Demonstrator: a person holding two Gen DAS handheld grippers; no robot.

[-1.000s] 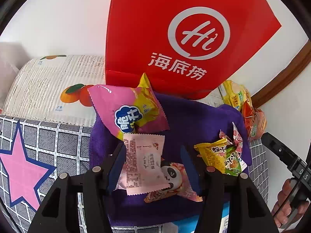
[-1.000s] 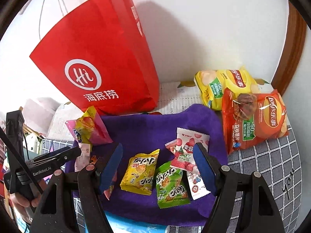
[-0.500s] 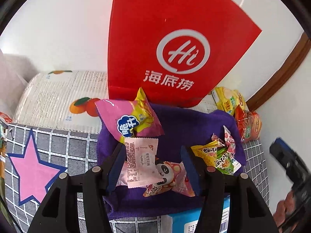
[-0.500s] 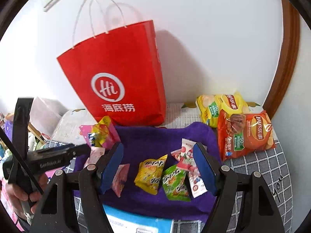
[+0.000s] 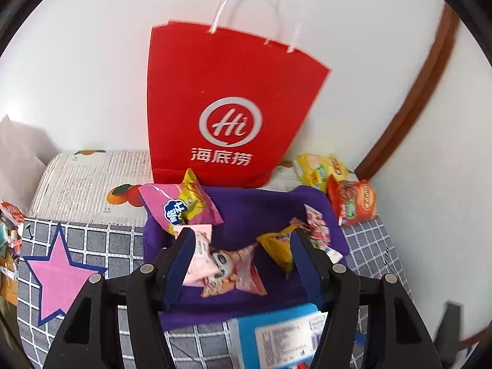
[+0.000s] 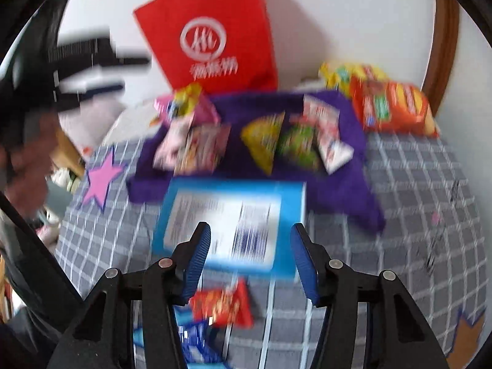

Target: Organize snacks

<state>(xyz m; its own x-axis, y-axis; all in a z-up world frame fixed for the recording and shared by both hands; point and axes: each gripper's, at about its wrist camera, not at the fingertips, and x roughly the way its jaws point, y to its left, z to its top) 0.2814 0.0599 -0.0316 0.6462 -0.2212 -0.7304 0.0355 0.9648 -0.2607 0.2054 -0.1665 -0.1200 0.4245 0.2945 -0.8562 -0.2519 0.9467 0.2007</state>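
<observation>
Several snack packets lie on a purple cloth (image 5: 246,209): a pink-and-yellow bag (image 5: 180,204), a pale pink packet (image 5: 200,249), a panda packet (image 5: 233,270) and a yellow packet (image 5: 278,244). My left gripper (image 5: 241,266) is open and empty above the cloth's near side. My right gripper (image 6: 250,263) is open and empty over a blue box (image 6: 230,224), in a blurred view. A small red packet (image 6: 221,306) lies under the right gripper. The cloth (image 6: 338,184) and its snacks lie beyond the box.
A red paper bag (image 5: 227,107) stands against the wall behind the cloth. Yellow and orange chip bags (image 5: 352,200) lie at the back right. A grey checked cover with a pink star (image 5: 58,276) spreads over the surface. A printed carton (image 5: 92,181) sits at the back left.
Both grippers have pulled back and up from the cloth. The right one moved much further, so the blue box and a red packet now show under it. Both stay open.
</observation>
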